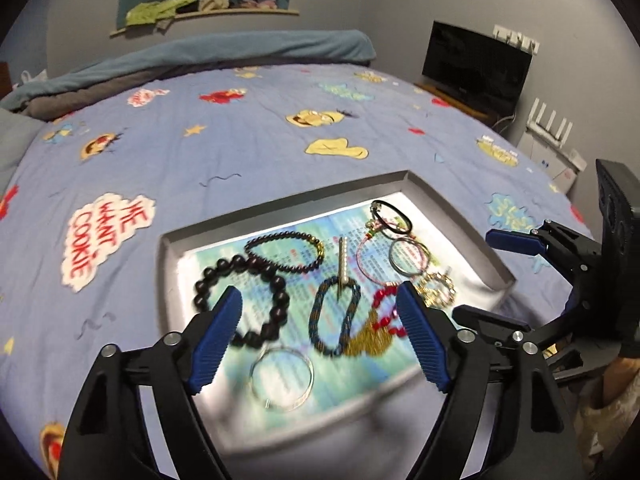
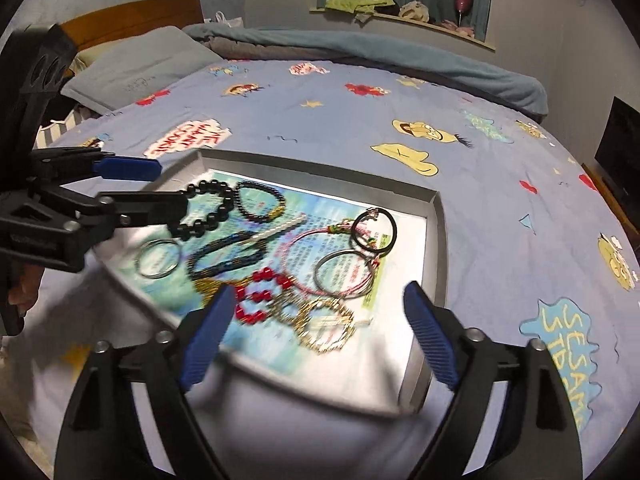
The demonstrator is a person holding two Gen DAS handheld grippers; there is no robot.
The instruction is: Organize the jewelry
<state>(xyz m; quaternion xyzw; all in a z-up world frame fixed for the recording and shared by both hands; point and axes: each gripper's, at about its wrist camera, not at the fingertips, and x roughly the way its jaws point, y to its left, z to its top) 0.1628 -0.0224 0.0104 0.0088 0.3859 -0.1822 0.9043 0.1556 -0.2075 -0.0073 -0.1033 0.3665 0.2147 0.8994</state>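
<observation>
A silver tray (image 1: 452,204) (image 2: 320,164) lined with printed paper lies on the bed and holds several pieces of jewelry. Among them are a large black bead bracelet (image 1: 282,298) (image 2: 224,196), a blue braided bracelet (image 1: 352,300) (image 2: 240,262), a thin silver bangle (image 1: 310,372) (image 2: 158,277), red beads (image 1: 382,300) (image 2: 264,276), a gold chain (image 1: 438,292) (image 2: 332,340) and a black hair tie (image 1: 400,210) (image 2: 390,216). My left gripper (image 1: 318,294) (image 2: 172,184) hovers open above the tray's left half, holding nothing. My right gripper (image 2: 319,292) (image 1: 474,274) is open and holds nothing over the right half.
The tray rests on a blue cartoon-print bedspread (image 1: 248,148). A folded teal blanket (image 1: 224,50) lies along the far edge, with pillows (image 2: 136,68) at the headboard. A dark monitor (image 1: 476,68) stands on a stand beside the bed. Part of a hand (image 2: 24,292) shows at the left.
</observation>
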